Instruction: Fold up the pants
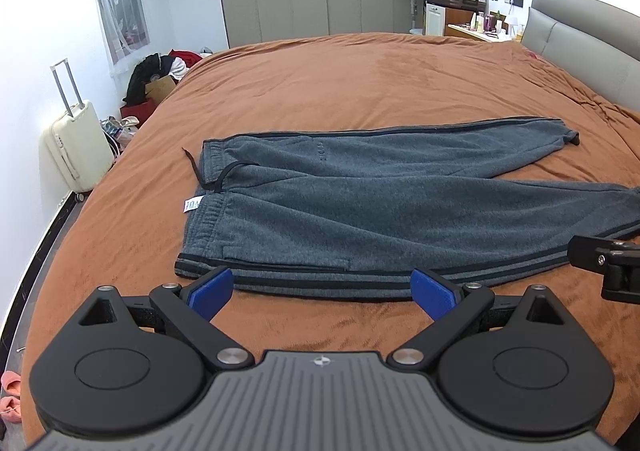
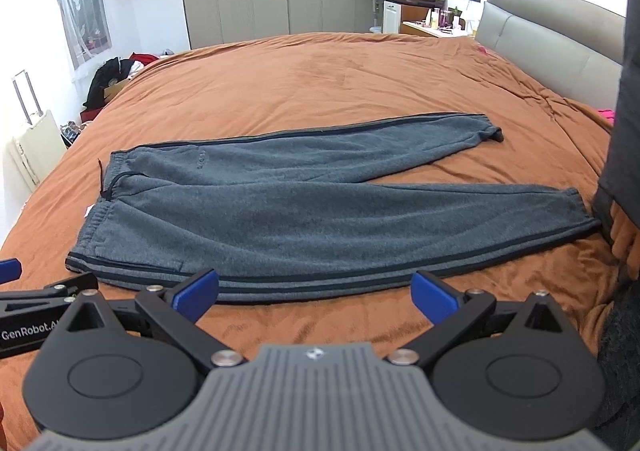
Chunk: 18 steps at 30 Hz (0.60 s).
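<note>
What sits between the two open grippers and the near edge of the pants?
Nothing visible. Only bare brown bedspread lies between the left gripper, the right gripper and the near striped edge of the grey pants.

The near leg of the grey fleece pants (image 1: 400, 219) runs off the right edge in the left wrist view, so its cuff is cut off there. The small white tag (image 1: 193, 205) at the waistband has print too tiny to read. Left of the pants, the cream hard suitcase (image 2: 34, 147) is cut by the edge in the right wrist view.
</note>
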{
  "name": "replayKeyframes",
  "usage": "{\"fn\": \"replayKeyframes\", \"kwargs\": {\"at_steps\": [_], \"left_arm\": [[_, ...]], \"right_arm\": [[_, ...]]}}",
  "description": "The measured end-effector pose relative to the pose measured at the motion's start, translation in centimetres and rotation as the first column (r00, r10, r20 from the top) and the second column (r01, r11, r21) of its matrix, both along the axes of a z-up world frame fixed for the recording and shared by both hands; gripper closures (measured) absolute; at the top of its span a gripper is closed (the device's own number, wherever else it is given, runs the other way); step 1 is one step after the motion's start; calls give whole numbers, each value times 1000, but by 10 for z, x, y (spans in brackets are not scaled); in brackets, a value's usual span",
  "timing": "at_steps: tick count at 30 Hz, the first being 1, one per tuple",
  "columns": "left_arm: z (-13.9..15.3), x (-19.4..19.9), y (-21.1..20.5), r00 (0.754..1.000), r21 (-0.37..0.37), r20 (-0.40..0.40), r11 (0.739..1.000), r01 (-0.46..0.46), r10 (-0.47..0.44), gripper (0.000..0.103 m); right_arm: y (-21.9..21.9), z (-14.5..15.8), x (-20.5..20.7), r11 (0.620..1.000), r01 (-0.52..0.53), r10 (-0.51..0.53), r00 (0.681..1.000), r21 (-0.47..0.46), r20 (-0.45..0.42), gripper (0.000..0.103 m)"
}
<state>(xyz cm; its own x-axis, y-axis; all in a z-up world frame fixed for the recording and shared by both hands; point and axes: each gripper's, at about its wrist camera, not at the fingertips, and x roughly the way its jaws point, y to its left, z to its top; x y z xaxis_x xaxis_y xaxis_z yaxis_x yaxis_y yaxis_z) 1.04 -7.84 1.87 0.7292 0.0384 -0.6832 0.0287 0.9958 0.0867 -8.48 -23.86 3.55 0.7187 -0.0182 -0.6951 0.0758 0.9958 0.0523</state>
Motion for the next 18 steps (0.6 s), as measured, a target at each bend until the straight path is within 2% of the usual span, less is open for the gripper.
{"fn": "replayKeyframes", "kwargs": {"at_steps": [12, 15, 18], "left_arm": [[-2, 7, 2, 1000, -1, -6, 1000, 0, 0, 0], [-10, 10, 5, 1000, -22, -14, 1000, 11, -11, 0], [-32, 21, 13, 999, -39, -26, 999, 28, -29, 0]], "right_arm": [[2, -2, 10, 1000, -6, 6, 1000, 0, -4, 5], [-1, -6, 12, 1000, -8, 8, 1000, 4, -7, 5], [-13, -21, 22, 999, -24, 25, 1000, 22, -17, 5]]}}
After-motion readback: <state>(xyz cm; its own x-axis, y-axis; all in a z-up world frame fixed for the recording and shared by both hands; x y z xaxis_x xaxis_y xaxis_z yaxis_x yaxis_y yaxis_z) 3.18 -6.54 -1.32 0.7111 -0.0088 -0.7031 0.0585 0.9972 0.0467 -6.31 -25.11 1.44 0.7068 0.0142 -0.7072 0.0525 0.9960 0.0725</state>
